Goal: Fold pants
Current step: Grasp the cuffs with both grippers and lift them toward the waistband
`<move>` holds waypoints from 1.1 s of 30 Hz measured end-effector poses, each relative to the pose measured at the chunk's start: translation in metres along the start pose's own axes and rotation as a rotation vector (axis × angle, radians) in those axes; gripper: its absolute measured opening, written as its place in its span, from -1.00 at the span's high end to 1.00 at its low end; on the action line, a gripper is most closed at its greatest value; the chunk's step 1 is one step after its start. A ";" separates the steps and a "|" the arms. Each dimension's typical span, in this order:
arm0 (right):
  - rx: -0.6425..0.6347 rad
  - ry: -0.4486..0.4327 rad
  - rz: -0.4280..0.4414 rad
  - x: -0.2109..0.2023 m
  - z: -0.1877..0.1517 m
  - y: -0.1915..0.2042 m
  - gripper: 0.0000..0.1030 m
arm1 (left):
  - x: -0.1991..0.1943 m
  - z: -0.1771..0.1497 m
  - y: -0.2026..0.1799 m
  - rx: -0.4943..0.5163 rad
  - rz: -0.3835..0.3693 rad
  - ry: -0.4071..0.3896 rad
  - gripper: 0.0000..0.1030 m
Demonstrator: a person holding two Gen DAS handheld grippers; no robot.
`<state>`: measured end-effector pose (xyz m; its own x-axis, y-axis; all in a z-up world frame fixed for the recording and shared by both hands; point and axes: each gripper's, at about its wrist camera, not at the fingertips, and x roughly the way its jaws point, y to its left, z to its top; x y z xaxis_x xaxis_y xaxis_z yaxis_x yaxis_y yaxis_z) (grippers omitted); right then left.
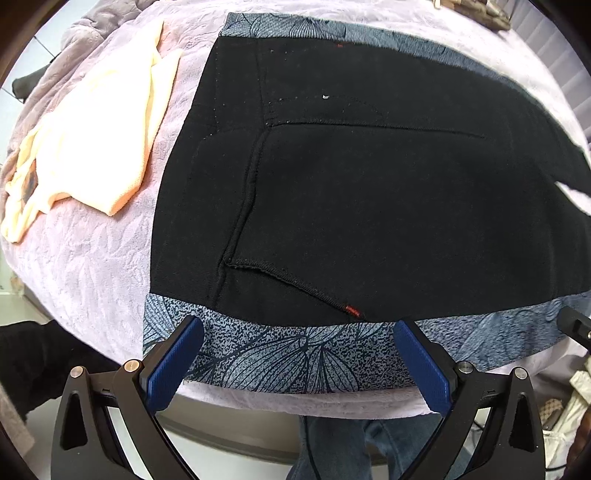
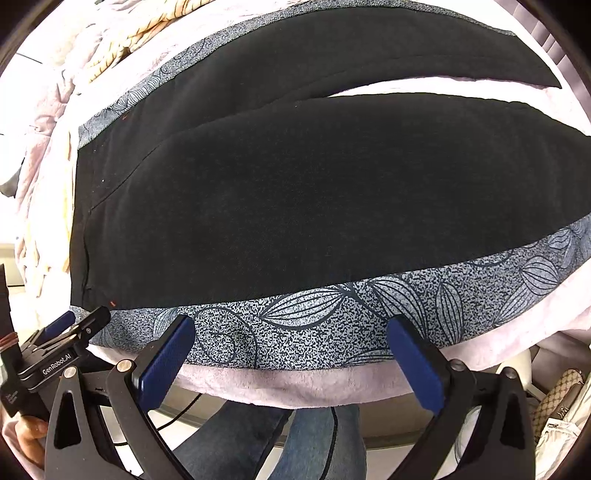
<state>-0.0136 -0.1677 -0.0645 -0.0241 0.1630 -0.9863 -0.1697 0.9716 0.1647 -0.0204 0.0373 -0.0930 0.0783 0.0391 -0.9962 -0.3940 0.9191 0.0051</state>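
Black pants [image 1: 369,192] with a grey leaf-print side stripe [image 1: 280,354] lie spread flat on a lilac blanket [image 1: 92,266]. The waist end with its pocket seams faces left in the left wrist view. In the right wrist view the two legs [image 2: 332,206] run off to the right, parted by a narrow gap. My left gripper [image 1: 297,328] hovers open just above the near stripe by the waist, holding nothing. My right gripper [image 2: 291,325] is open too, over the near stripe [image 2: 332,317] of the nearer leg. The left gripper [image 2: 70,332] also shows at the lower left of the right wrist view.
A pale yellow garment [image 1: 92,133] lies folded on the blanket left of the pants. More crumpled cloth [image 2: 122,33] is piled at the far left. A person's legs in jeans [image 2: 266,439] stand at the near edge. Bags [image 2: 561,406] sit at the lower right.
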 end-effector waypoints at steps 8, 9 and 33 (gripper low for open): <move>0.204 0.034 0.480 0.014 -0.020 -0.056 -0.12 | -0.019 -0.018 0.031 0.036 -0.287 -0.084 -1.00; 0.219 0.044 0.508 0.020 -0.026 -0.064 -0.12 | -0.017 -0.021 0.035 0.030 -0.293 -0.079 -1.00; 0.236 -0.019 0.877 0.023 -0.006 -0.005 -0.20 | 0.009 -0.048 0.054 -0.300 -0.742 0.071 -1.00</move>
<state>-0.0197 -0.1698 -0.0884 -0.0331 0.8613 -0.5070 0.1082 0.5074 0.8549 -0.0848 0.0680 -0.1062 0.3620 -0.5751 -0.7337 -0.4921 0.5506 -0.6743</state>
